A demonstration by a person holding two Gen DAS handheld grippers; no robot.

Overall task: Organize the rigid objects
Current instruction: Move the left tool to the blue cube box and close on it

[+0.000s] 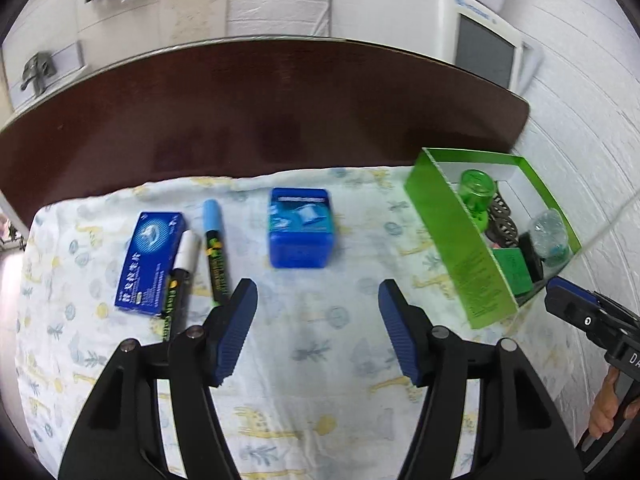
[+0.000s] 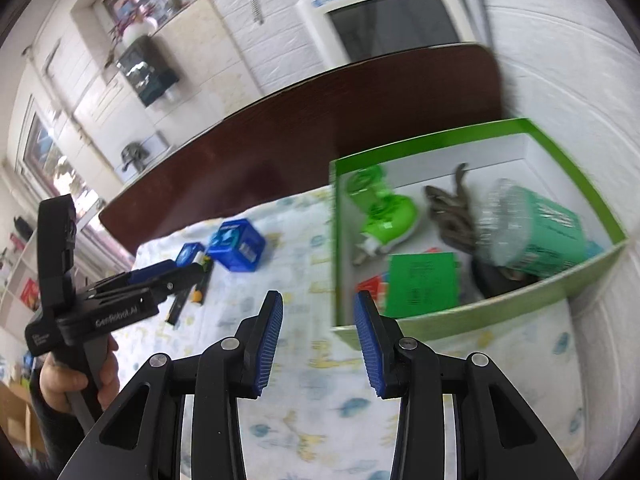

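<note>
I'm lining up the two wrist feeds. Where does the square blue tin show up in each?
Left wrist: the square blue tin sits centre frame on the cloth, ahead of the open left gripper.
Right wrist: square blue tin at left of centre.
Shared landmark: the green box.

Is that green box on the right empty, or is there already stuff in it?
Not empty. The open-topped green box already holds several things, among them a green bottle lying on its side and a green card.

Bare cloth (image 1: 320, 320) between blue box (image 1: 300, 232) and green bin (image 1: 472, 256) (markers (image 1: 216, 256) leftward).
</note>
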